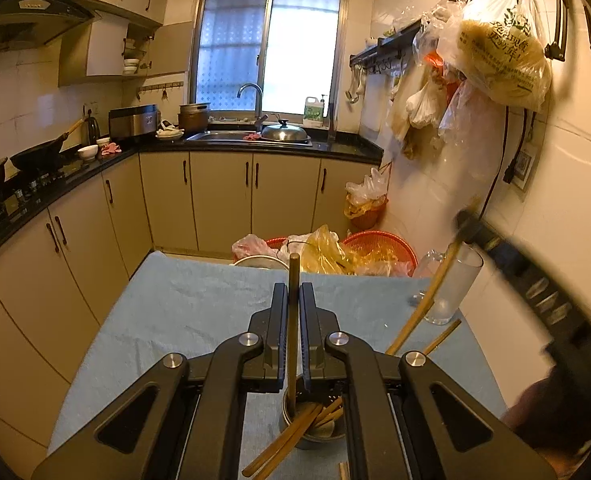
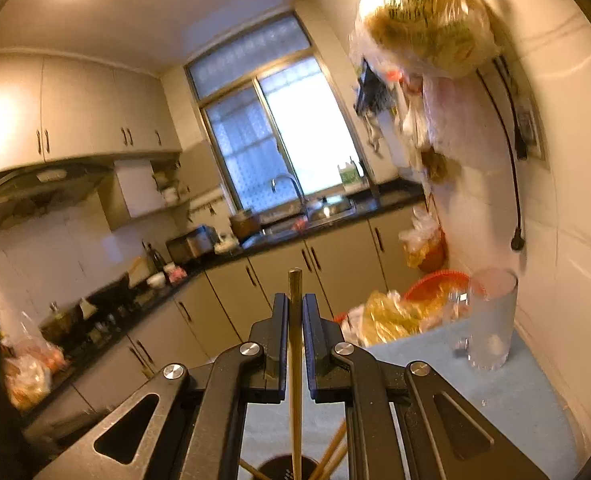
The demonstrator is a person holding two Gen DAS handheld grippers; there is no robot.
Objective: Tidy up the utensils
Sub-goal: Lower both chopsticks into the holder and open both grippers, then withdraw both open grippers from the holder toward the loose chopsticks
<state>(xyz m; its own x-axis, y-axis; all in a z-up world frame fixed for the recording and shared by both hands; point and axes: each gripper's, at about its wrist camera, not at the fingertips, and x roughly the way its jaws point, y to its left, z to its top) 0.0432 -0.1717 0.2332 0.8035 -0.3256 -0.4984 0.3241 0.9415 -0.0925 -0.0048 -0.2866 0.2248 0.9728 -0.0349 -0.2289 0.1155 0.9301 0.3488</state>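
My left gripper [image 1: 293, 300] is clamped on a dark wooden chopstick [image 1: 293, 320], jaws pressed flat to both sides. The stick stands nearly upright between the fingers; its top pokes above the fingertips and its lower end drops into the metal utensil holder [image 1: 315, 436] directly beneath. The gripper tilts down over the blue cloth [image 1: 183, 312] on the table. More chopsticks [image 1: 291, 436] lean in the holder, some spilling out over its rim towards me.

My right gripper [image 2: 295, 312] is likewise closed on a paler chopstick [image 2: 295, 340], held upright, lower end reaching towards the holder [image 2: 287, 468], which shows at the bottom edge. This gripper points closer to level and is rolled, so the kitchen looks slanted.

In the left view the right gripper [image 1: 467, 220] appears blurred at right, its chopstick [image 1: 427, 300] slanting across the frosted glass [image 1: 455, 288]. The glass stands at the cloth's far right corner, beside the wall. One loose chopstick [image 1: 443, 336] lies on the cloth near it.
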